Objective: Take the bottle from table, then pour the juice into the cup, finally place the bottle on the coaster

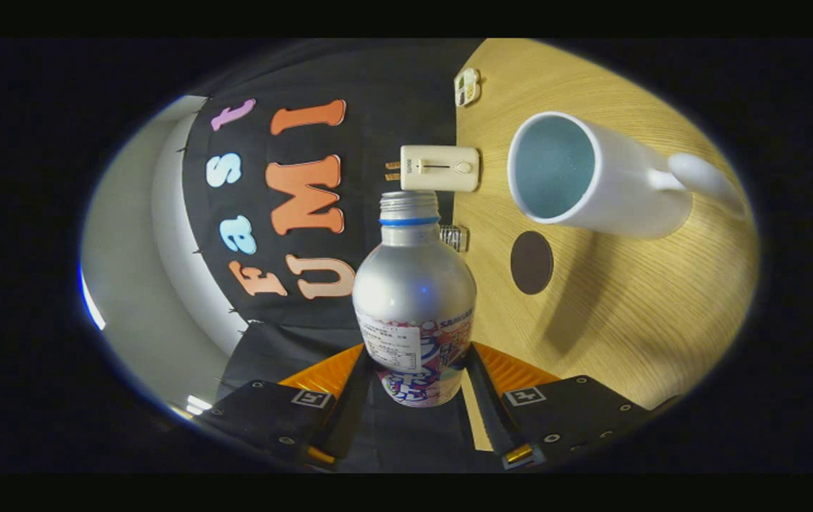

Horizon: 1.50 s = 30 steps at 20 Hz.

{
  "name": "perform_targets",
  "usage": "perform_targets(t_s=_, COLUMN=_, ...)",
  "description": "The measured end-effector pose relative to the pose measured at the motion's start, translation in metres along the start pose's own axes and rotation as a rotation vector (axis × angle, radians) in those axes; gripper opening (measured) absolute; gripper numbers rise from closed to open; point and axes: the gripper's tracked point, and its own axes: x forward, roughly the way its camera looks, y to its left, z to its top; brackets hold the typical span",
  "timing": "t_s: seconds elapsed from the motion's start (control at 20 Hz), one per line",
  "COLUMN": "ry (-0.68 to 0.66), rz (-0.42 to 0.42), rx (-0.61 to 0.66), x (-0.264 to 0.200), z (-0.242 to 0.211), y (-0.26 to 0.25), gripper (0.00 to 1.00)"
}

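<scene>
Gripper view, rolled a quarter turn so that the table surface stands upright at the right. Silver bottle (414,299) with printed label, capless, its threaded neck and blue ring pointing away from the camera; it sits between the two fingers, which close against its lower body from left and right, so the gripper (417,377) is narrowed to the bottle's width and holding it; the bottle's base is hidden between the fingers, and the actual contact faces are hard to make out behind the label. Whether liquid is inside the bottle cannot be told; the mouth faces away. White cup (591,178), to the right of and beyond the bottle's neck, stands on the wooden table (634,313) with its open mouth turned toward the bottle; its interior looks pale blue and no liquid can be made out in it; its handle (705,181) is at the far right, blurred by the lens. Dark round coaster (531,262) lies on the table between bottle and cup, apart from both, bare. Beyond the bottle's mouth, at the table's edge, a cream plug-in device (440,168) with two prongs; a small clear ribbed object (454,237) is partly hidden behind the bottle's shoulder; a small pale item (467,87) lies farther off, too small to identify. Black cloth wall (378,85) at left.
</scene>
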Motion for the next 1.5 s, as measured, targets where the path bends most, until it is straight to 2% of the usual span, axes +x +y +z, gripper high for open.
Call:
perform_targets(t_s=1.15, ry=-0.005, rz=0.091, rx=0.23, x=-0.001, z=0.0, y=0.02, gripper=0.73)
perform_targets(t_s=1.5, ry=-0.023, rz=0.11, rx=0.26, x=-0.002, z=0.003, y=0.024, gripper=0.73)
